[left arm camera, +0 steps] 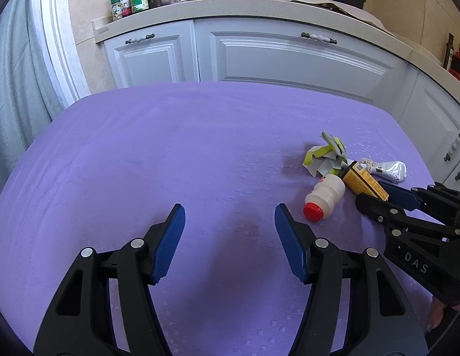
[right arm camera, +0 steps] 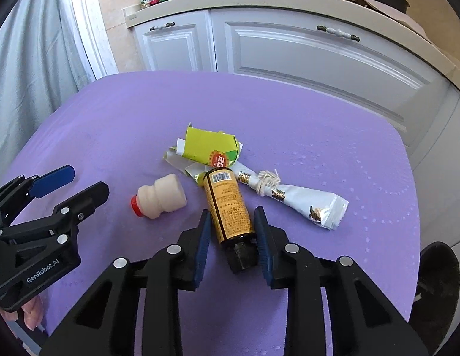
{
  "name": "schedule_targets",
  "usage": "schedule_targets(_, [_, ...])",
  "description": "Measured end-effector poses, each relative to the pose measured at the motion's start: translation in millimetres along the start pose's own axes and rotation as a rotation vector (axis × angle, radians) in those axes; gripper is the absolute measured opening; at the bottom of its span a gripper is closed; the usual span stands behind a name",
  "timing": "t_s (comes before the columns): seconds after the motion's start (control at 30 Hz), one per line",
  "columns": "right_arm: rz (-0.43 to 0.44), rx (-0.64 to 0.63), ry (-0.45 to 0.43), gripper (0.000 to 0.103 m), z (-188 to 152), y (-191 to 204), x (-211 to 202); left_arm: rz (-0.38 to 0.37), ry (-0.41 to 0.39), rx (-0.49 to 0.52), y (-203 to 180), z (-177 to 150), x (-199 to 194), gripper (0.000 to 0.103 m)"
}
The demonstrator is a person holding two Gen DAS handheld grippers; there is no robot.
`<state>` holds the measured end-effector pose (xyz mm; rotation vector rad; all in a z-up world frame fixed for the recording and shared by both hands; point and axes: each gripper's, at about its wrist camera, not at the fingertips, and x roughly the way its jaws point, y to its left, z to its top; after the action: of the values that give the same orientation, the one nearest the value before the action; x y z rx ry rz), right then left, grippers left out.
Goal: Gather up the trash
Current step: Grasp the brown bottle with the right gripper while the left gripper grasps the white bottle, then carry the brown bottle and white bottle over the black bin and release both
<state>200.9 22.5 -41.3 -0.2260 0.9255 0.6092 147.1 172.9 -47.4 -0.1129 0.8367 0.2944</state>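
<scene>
My right tongs straddle the brown bottle lying on the purple cloth, pads at its sides, though I can't tell if they press yet. My left tongs wait open and empty. I count four pieces of trash: brown bottle, white bottle, yellow carton, silver wrapper.

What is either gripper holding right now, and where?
The right gripper clamps the brown bottle by its lower body near the cap; the left gripper holds nothing.
</scene>
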Motion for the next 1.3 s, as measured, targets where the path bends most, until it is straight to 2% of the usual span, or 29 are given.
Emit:
schedule_targets(0.23, [-0.039, 0.049, -0.053, 0.027, -18.6, -12.6, -25.9, -0.024, -0.001, 0.034, -15.8, 0.7, 0.1, 0.061])
schedule_targets(0.53, [-0.149, 0.154, -0.117, 0.026, -37.9, -59.5, -62.9, -0.080, 0.001, 0.087, -44.8, 8.0, 7.9, 0.061])
schedule_targets(0.63, [-0.164, 0.184, -0.124, 0.026, -42.4, -72.2, -68.1, -0.115, 0.020, 0.094, -51.4, 11.5, 13.0, 0.061])
schedule_targets(0.8, [-0.177, 0.216, -0.132, 0.026, -46.5, -84.7, -71.0, -0.114, 0.028, 0.117, -60.3, 13.7, 21.9, 0.061])
schedule_targets(0.87, [-0.176, 0.223, -0.134, 0.026, -48.3, -87.6, -72.0, -0.119, 0.036, 0.123, -63.2, 13.2, 25.3, 0.054])
schedule_targets(0.93, [-0.175, 0.226, -0.137, 0.026, -50.3, -90.2, -73.3, -0.134, 0.053, 0.130, -66.4, 13.2, 28.5, 0.037])
schedule_targets(1.0, [-0.173, 0.230, -0.139, 0.026, -51.0, -91.2, -73.6, -0.144, 0.061, 0.136, -68.9, 12.6, 29.9, 0.028])
schedule_targets(1.3, [-0.173, 0.238, -0.157, 0.026, -55.5, -92.9, -79.0, -0.137, 0.007, 0.148, -69.5, 6.7, 13.0, 0.027])
